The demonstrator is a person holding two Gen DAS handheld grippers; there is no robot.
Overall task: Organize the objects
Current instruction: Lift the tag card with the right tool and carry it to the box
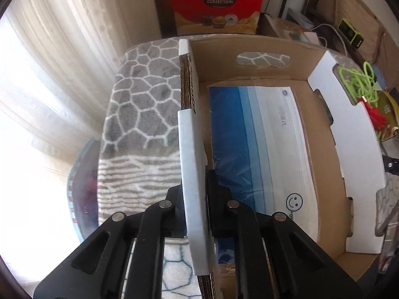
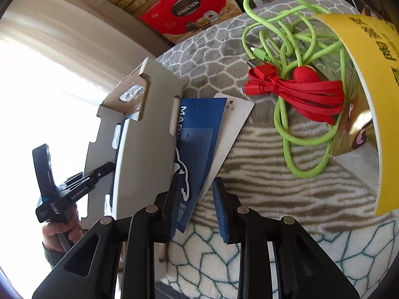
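Bright daylight through a sheer cream curtain [image 1: 62, 79], left of the left claw; window area overexposed. Surface under the claws: fleece blanket [image 1: 144, 104], grey cobble pattern ahead, wavy stripes nearer, white with teal lines nearest. Beyond the blanket, a red gift box [image 1: 217, 5] marked "COLLECTION" stands against dark furniture. Right of it, cluttered cardboard and cables, blurred.

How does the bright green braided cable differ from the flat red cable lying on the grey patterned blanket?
The bright green braided cable is round and sprawls in loose loops; the flat red cable is ribbon-like and bundled into a tight coil. The green one spreads wider than the compact red one. Both rest together, overlapping, on the grey patterned blanket.
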